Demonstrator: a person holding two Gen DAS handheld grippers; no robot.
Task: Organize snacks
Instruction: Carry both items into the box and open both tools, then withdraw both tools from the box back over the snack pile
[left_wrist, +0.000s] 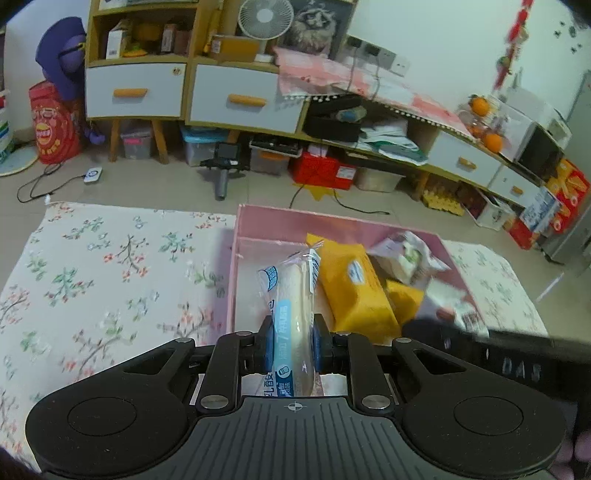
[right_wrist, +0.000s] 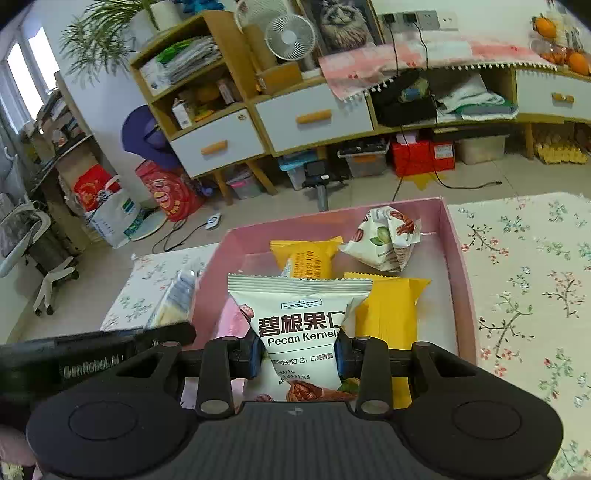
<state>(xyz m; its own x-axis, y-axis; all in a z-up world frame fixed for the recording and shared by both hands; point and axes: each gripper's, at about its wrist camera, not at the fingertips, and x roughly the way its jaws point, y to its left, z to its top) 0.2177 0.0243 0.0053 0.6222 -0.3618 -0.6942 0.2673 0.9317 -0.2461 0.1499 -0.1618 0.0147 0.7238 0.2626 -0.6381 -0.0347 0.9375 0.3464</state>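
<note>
Nearest the lens in the left wrist view, the left gripper (left_wrist: 294, 345) is clamped on a long bread roll in clear wrap (left_wrist: 295, 306), its blue pads pressing both sides of the packet. The roll points forward over the near left part of the pink box (left_wrist: 236, 258). In the right wrist view, the right gripper (right_wrist: 300, 354) is closed on a white pecan kernel packet (right_wrist: 301, 325), held upright with its crimped top edge uppermost, above the near end of the same box.

Flowered tablecloth (left_wrist: 110, 266): covers the work surface on both sides of the box.

Pink box: open-topped, resting on the cloth, with a low inner partition visible at its far left corner.

Contents, right wrist view: a large yellow packet (right_wrist: 388, 314) lies flat just behind and right of the held pecan packet; a smaller yellow packet (right_wrist: 304, 256) lies beyond it, toward the far wall; a second, crumpled pecan packet (right_wrist: 384, 240) lies in the far right corner, touching or just beside the smaller yellow one.

Outside the box, on the cloth by its left wall, a blurred clear-wrapped item is seen beside the other gripper's black body; whether this is the same roll cannot be told.
</note>
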